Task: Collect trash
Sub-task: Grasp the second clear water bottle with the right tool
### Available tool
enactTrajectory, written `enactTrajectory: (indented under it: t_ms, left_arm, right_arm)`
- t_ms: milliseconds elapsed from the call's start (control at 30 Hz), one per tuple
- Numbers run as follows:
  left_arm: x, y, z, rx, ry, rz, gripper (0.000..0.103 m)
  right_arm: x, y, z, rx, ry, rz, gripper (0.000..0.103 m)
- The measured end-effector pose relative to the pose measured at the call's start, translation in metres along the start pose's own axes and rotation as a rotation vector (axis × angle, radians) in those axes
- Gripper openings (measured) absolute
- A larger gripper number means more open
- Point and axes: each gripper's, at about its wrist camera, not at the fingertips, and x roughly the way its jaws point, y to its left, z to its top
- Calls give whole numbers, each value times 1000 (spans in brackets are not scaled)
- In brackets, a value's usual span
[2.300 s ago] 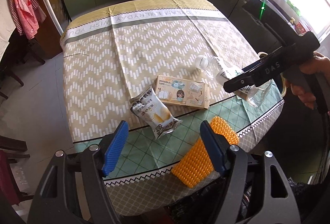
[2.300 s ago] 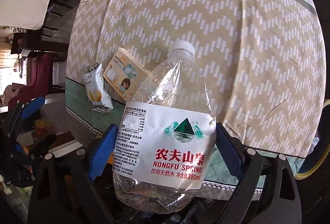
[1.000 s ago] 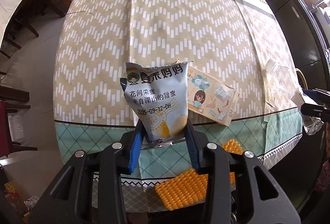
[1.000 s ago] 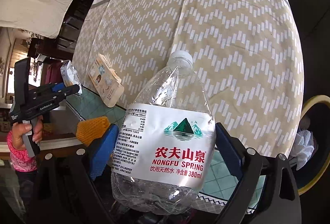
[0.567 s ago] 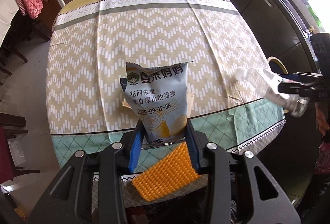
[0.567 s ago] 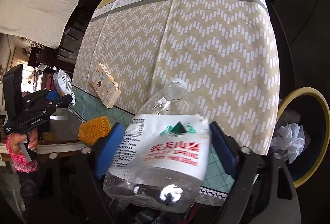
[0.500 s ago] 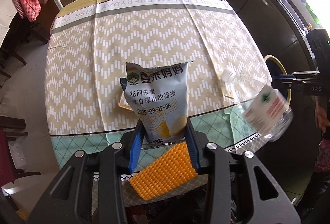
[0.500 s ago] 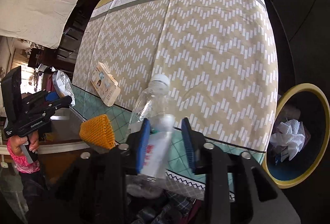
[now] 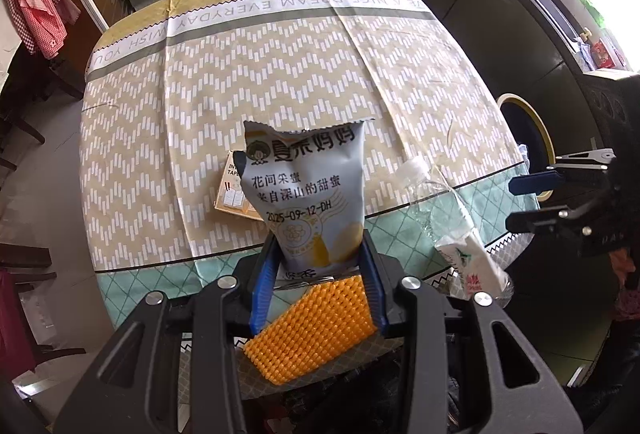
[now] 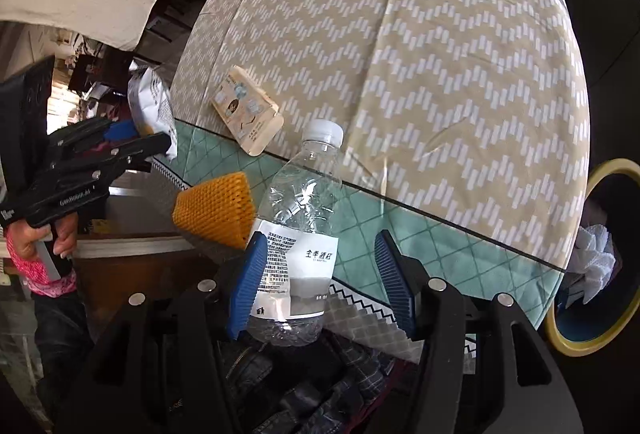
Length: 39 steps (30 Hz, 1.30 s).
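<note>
1. Left gripper (image 9: 318,274) is clamping the lower end of a grey snack bag (image 9: 306,190), blue pads narrowly apart and pressing both sides; bag is standing upright above the table edge
2. In the right wrist view the same gripper is showing at far left, a hand (image 10: 44,238) on its handle, bag (image 10: 154,110) sticking up from it, off the table's left edge
3. Box (image 10: 248,114) is lying flat on the tablecloth (image 9: 260,74), partly hidden behind the bag in the left wrist view (image 9: 230,190), near the beige/green border
4. Orange sponge (image 10: 216,208) is sitting at the near table edge, overhanging it, just left of the bottle; in the left wrist view it is showing right under the left pads (image 9: 316,326)
5. Bottle (image 10: 300,234) is lying on the green border, cap pointing toward table centre, base hanging over the near edge
6. Right gripper (image 10: 320,284) is opening; bottle is between the pads, left pad right against the label, right pad clearly off it, so not gripped
7. Bin (image 10: 600,250) with yellow rim is standing right of the table, white crumpled paper (image 10: 596,258) inside
</note>
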Motion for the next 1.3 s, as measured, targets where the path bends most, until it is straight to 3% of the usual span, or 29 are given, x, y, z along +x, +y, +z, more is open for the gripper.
enactTrajectory:
  t_ms: [233,333,433,667,1000,1033,1100,1300]
  left_arm:
    - [-15,19,-5,-18,-44,-19,38]
    - [-25,38,-11,-47,-69,-15,38]
    - [-30,52,-19,-60,-77,-17,38]
    - [-24,63,-31,-53,-65,-39,38]
    - [-23,58,-30,-27,-64,-49,38]
    - [-23,58,-31,-28,-63,-49,38]
    - [-23,59,-31,-31,-61,-47,38]
    - [-24,62,-31,-39,-58,-39,38]
  right_arm:
    - [19,85,1,-152,61,-201,56]
    - [32,97,1,-159,81,-223,56]
    - [47,77,1,-80,126,-167,56]
    - [83,19,-15,151,198,54,56]
    - [112,-4,-9,236,174,256,65]
    - [113,-3,-7,227,158,260,62]
    - [113,1,-4,201,139,261,41]
    - [89,29,3,82,58,206,21]
